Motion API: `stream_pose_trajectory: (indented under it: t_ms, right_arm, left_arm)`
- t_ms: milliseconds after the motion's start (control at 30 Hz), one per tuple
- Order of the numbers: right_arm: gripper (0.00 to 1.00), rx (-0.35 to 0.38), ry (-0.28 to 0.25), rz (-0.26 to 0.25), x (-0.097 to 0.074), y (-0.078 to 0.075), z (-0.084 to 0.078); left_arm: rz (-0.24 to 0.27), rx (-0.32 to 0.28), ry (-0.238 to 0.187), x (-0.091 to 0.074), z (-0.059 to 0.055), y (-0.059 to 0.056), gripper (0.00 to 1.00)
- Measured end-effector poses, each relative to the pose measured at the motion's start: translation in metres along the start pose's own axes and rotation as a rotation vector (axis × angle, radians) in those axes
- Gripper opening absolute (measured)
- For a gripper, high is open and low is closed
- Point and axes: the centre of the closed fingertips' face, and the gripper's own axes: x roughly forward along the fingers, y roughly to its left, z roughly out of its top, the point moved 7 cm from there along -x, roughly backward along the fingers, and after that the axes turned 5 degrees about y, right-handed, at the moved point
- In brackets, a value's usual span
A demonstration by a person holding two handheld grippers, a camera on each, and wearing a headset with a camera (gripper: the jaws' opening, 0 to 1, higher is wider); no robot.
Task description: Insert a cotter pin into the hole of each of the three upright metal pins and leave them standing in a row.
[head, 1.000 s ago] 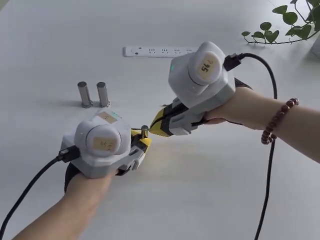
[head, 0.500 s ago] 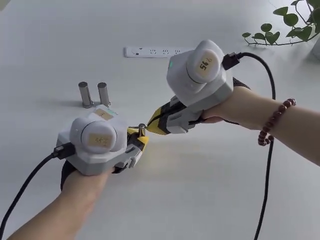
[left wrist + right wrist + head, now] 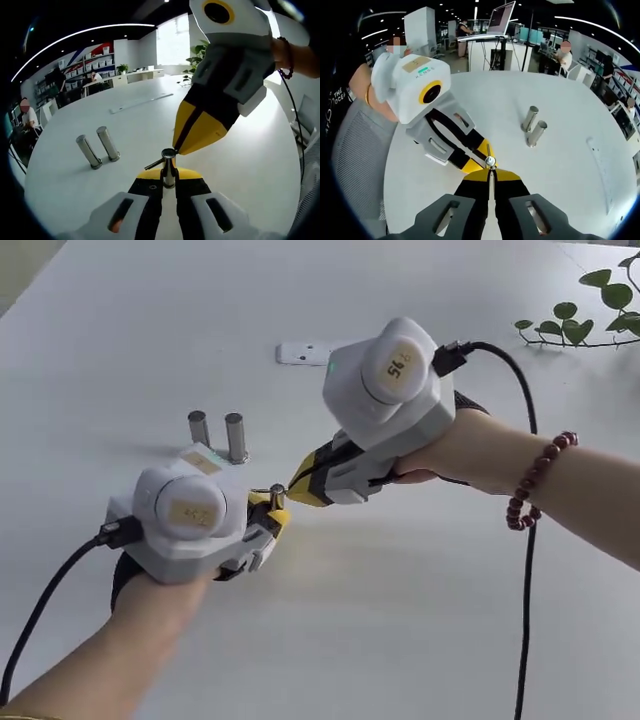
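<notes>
Your left gripper (image 3: 272, 515) pinches one pin (image 3: 277, 496) upright between its jaws, above the table (image 3: 400, 620). Your right gripper (image 3: 298, 485) comes in from 2 o'clock with its jaws pressed together, tips right at the pin's head. In the left gripper view a cotter (image 3: 154, 163) passes through the head and sticks out toward 8 o'clock. Whether your right jaws pinch its other end cannot be told. The other two pins (image 3: 199, 427) (image 3: 235, 437) stand side by side on the table at 10 o'clock from the held one, well apart from it.
</notes>
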Motion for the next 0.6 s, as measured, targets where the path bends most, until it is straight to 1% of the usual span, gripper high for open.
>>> stream_pose_trajectory:
  t_ms: [133,200,367,500,600]
  right_arm:
    - [0.0,-0.005,0.001,0.014,0.006,-0.003,0.005]
    - [0.0,-0.01,0.002,0.017,0.009,-0.003,0.008]
    - [0.0,-0.02,0.006,0.019,0.015,-0.004,0.012]
    - [0.0,-0.014,0.008,0.021,0.017,-0.005,0.011]
    - [0.0,-0.001,0.001,0.019,0.016,-0.005,0.012]
  left_arm:
    - [-0.003,0.008,0.003,-0.002,-0.004,0.006,0.06]
    - [0.005,0.017,0.005,-0.002,-0.005,0.009,0.06]
    - [0.01,0.001,0.003,-0.001,-0.009,0.016,0.06]
    - [0.006,-0.001,0.001,0.001,-0.011,0.018,0.06]
    - [0.001,-0.019,-0.01,0.002,-0.01,0.02,0.06]
